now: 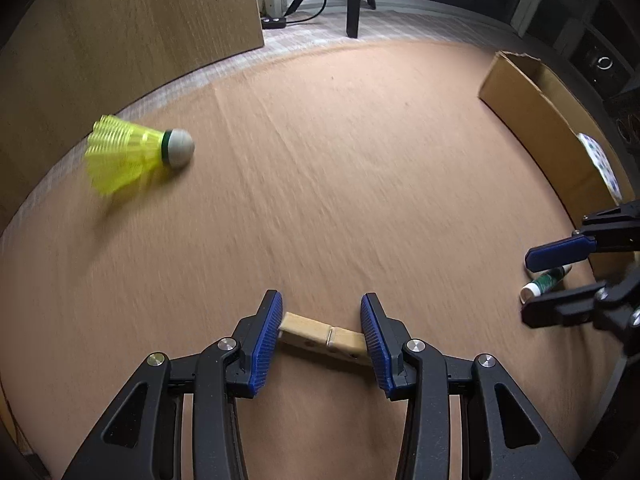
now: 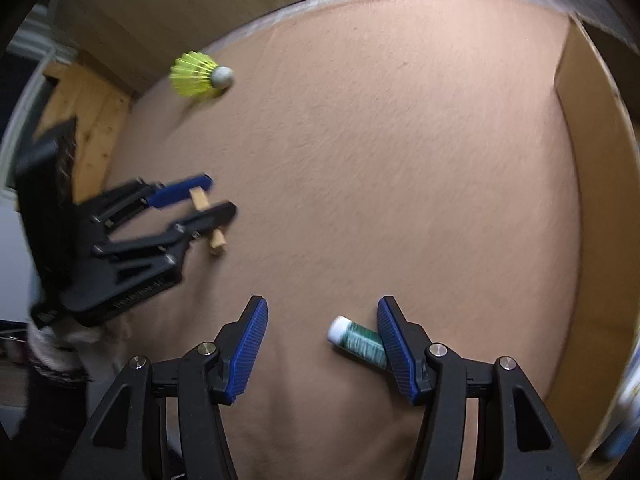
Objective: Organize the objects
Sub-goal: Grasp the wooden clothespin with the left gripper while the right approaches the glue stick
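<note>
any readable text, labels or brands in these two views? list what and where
None can be read.
Left tongs: pale embossed lettering on the black body in the right wrist view, too blurred to read.
Green tube with a white cap: pale pattern or print, not legible.
Blue-dotted white item in the cardboard box: a pattern only, no words visible.
Shuttlecock, clothespin: no markings visible.

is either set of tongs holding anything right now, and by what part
Left tongs grip the wooden clothespin by its two ends. Right tongs: the green tube touches one pad only; hold unclear.
</note>
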`<state>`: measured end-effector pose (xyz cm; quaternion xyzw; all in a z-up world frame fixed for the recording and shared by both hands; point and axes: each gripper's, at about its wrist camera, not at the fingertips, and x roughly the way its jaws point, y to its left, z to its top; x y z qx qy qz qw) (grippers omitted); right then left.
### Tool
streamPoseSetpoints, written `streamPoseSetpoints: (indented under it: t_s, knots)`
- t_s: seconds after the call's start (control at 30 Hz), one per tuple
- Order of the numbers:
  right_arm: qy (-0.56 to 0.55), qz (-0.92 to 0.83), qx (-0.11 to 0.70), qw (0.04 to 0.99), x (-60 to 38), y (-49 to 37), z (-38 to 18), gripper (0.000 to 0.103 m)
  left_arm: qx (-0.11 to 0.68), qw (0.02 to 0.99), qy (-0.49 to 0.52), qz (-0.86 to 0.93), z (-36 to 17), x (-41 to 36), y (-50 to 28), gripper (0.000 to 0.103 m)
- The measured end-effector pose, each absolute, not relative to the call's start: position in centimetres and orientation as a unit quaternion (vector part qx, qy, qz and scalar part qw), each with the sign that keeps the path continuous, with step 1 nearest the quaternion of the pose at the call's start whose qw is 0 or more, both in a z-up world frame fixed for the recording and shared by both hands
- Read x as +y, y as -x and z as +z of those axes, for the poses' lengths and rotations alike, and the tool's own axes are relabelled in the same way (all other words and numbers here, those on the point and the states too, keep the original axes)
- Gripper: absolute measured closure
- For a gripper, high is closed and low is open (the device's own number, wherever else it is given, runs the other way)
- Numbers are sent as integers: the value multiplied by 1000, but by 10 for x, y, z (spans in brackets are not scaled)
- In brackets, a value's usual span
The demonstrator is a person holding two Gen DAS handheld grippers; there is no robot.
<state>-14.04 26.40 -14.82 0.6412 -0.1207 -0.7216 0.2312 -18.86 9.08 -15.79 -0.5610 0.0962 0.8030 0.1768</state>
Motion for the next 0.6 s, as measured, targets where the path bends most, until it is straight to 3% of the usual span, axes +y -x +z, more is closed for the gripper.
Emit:
streamPoseSetpoints:
  t_s: [0.3,0.4,0.6]
  knots:
    - [-617,-746,-111,226,286,127,-136,50,-21,145,555,819,-140,35,153,57]
    - [-623,-738,-100,239,286,119,-139,50,-49,142,567,810,-143,30,151,48]
    - [-633,-731,-62,248,275,104,-150,50,-47,150,578,801,-151,46,149,47]
